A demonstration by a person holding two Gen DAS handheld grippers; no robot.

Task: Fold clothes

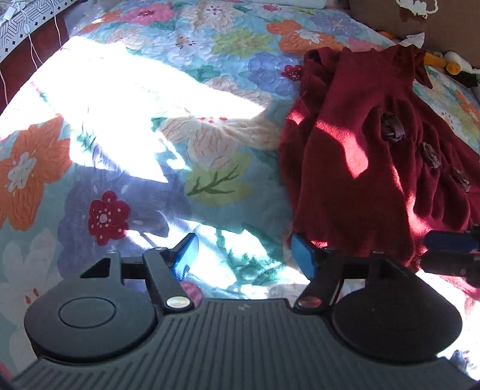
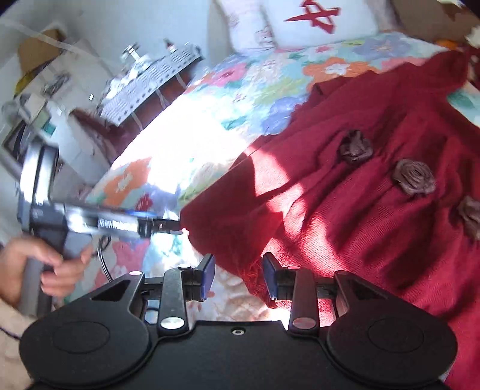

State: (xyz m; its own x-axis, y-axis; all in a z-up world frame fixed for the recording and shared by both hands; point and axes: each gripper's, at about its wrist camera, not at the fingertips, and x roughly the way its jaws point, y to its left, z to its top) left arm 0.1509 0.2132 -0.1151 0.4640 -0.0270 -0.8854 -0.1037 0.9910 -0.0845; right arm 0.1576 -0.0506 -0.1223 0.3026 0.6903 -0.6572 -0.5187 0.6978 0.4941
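Observation:
A dark red knit garment [image 1: 360, 144] with brown fabric rosettes [image 1: 391, 126] lies crumpled on the floral bedspread [image 1: 150, 135], at the right of the left wrist view. My left gripper [image 1: 246, 255] is open and empty, its right pad at the garment's near left corner. In the right wrist view the garment [image 2: 345, 195] fills the right side. My right gripper [image 2: 238, 276] is open, its jaws either side of the garment's frayed near edge. The left gripper [image 2: 168, 225] shows there too, blurred, its tips at the garment's left corner.
Pillows [image 2: 300, 24] lie at the head of the bed. A dark wooden bedside unit with a patterned cloth [image 2: 144, 87] stands left of the bed. Stuffed toys [image 1: 456, 66] and a cardboard box [image 1: 390, 21] sit at the far right. Strong sunlight falls across the bedspread.

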